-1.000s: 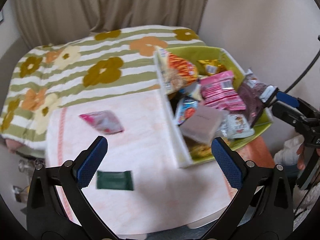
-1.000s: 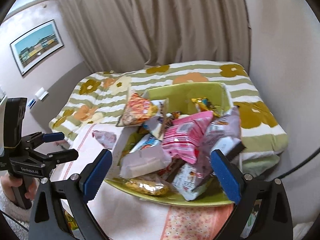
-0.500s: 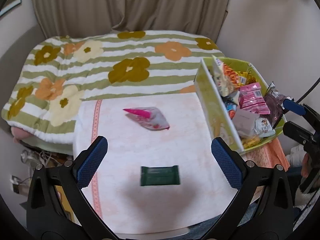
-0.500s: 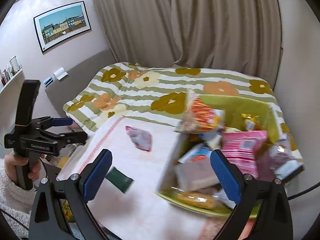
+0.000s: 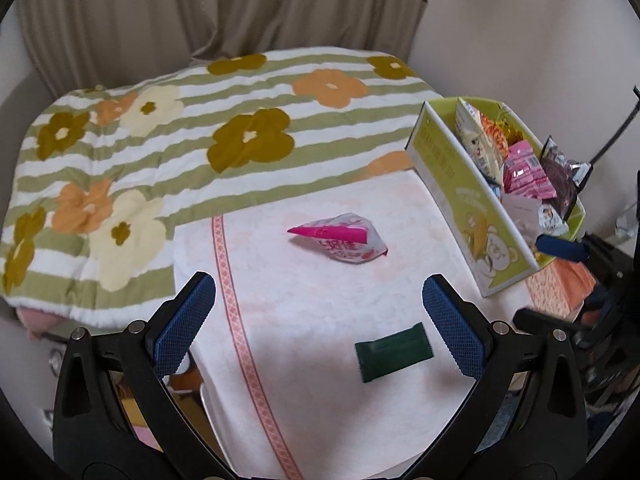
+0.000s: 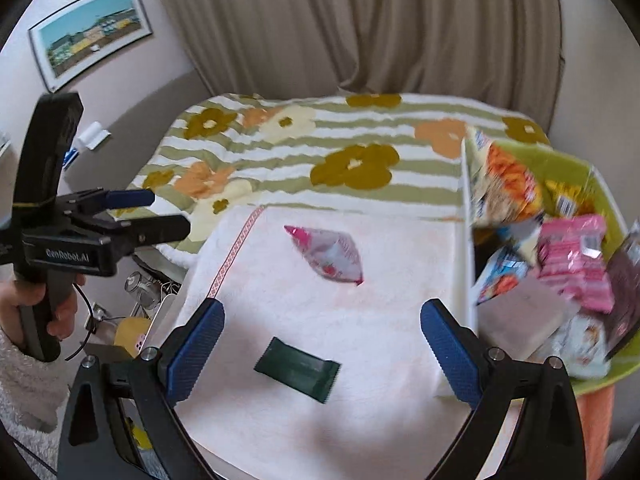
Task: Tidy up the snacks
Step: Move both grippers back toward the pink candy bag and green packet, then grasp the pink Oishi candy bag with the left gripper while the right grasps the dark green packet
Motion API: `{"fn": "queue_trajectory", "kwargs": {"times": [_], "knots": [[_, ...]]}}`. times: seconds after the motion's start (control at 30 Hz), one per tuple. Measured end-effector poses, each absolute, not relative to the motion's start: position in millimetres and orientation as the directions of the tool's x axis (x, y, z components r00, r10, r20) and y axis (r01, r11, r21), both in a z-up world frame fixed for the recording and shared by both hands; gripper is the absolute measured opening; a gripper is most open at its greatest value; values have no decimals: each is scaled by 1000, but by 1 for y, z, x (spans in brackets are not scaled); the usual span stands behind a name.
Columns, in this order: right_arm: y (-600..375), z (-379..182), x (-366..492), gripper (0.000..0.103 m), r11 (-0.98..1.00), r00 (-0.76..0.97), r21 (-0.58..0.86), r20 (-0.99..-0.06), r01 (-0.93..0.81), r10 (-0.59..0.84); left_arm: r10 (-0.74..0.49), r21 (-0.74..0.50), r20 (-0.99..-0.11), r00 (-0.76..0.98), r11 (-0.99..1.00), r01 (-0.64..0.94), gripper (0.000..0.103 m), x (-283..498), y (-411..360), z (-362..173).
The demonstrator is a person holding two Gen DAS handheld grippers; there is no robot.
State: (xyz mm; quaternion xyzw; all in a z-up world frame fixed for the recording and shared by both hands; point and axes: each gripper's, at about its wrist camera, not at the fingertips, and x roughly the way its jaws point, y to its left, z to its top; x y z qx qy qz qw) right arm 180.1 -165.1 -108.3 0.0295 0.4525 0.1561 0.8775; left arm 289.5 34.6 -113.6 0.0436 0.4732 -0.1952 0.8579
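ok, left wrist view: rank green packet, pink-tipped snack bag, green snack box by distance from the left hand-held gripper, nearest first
1. Green packet: on the white towel, just inside the right finger of the left hand-held gripper.
2. Pink-tipped snack bag: farther out, mid-towel.
3. Green snack box: farthest, at the towel's right edge.

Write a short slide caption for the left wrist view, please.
Open left gripper above a white towel holding a dark green snack bar and pink candy packet, beside a full green snack box.

A home bedroom: a flowered striped bedspread (image 5: 180, 152), beige curtains (image 6: 360, 28) and a framed picture (image 6: 90, 34).
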Motion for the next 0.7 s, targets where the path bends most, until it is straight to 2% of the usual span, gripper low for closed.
{"fn": "queue_trajectory", "kwargs": {"times": [0.2,0.47,0.7], "knots": [[-140,-146,187,98,972,489,193,-840,-131,233,-334,-100,-852,403,860,500,103,321,28,-140],[-128,-195,186,98,977,428,213,-885,25,182,-393,-123,-872,292,753,647,103,384,-22,-172],[-120,-226,192,98,980,415,179,-901,84,129,-351,-139,-920,177,711,689,103,426,-76,-229]]}}
